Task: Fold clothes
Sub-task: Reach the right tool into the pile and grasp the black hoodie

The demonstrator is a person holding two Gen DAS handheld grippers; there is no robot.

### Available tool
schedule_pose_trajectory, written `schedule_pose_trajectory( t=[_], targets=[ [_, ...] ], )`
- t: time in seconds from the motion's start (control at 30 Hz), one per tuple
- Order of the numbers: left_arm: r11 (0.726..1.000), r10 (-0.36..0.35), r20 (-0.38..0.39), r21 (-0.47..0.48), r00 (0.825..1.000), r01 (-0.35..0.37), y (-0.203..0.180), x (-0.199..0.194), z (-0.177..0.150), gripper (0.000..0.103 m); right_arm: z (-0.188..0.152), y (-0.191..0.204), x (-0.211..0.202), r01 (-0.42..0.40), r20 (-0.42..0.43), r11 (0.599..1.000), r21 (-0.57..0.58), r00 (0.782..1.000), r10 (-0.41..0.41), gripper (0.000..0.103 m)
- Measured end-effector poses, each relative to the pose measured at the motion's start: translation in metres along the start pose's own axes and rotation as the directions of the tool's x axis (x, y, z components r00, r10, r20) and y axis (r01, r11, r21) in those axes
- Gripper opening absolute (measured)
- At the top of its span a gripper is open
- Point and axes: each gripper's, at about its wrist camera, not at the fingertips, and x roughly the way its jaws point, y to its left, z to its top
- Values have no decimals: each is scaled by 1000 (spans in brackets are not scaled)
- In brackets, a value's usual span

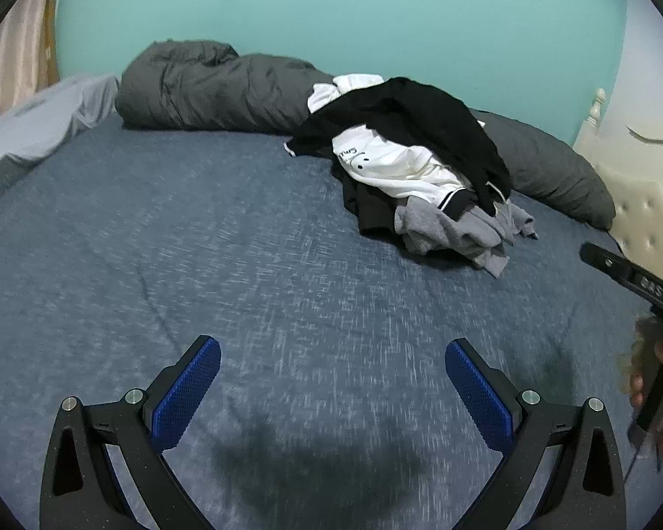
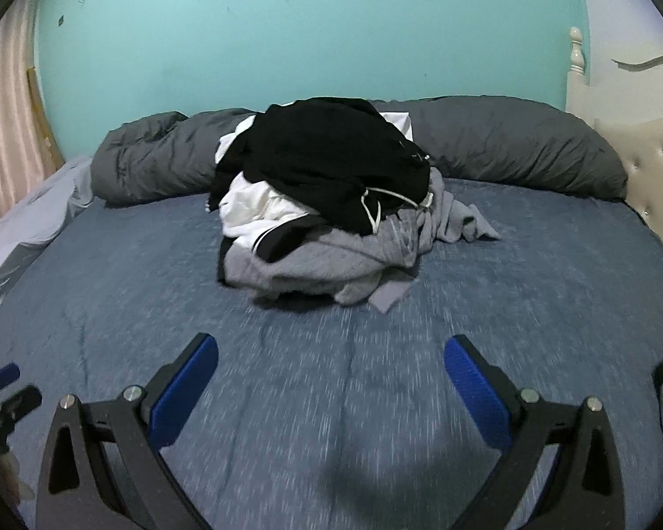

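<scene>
A heap of unfolded clothes (image 2: 327,203) lies on the bed (image 2: 331,375), toward its far side and against a rolled dark-grey duvet (image 2: 508,141). Left hand-held gripper (image 1: 331,375) and right hand-held gripper (image 2: 331,371) both hang over bare bedcover, jaws spread wide and empty, well apart from the heap.

Risks, as judged: the garments are interlaced, so a pinch on the black top layer (image 2: 331,154) may drag the white piece (image 2: 247,207) or the grey knit (image 2: 296,265) along with it. The thin white drawcord (image 2: 371,207) could snag a fingertip. A shallow grasp on limp cloth may slip. Pulling toward the duvet could catch its edge.

Materials: the black garment is smooth and drapes loosely. The white one is soft, with dark trim at its hem. The grey piece looks thick and fleecy, crumpled into lobes. The bedcover is a mottled blue weave, and the gripper pads (image 1: 190,393) are textured blue.
</scene>
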Motion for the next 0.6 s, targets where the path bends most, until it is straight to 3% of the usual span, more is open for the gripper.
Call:
schedule_pose_trajectory(
  t=[0.13, 0.2, 0.37, 0.6],
  targets=[
    [1000, -5, -22, -16, 1000, 5, 5, 27, 3, 103, 21, -2, 43, -1, -13, 1000, -8, 1000, 1, 101],
    [1000, -15, -26, -22, 1000, 14, 8, 39, 5, 103, 32, -2, 63, -1, -26, 1000, -17, 1000, 0, 93],
    [999, -10, -46, -41, 999, 9, 16, 59, 9, 103, 58, 0, 105, -8, -32, 1000, -17, 999, 7, 86],
    [998, 3, -56, -60, 998, -6, 30, 73, 4, 103, 91, 5, 158, -9, -63, 1000, 18, 998, 10, 86]
  ],
)
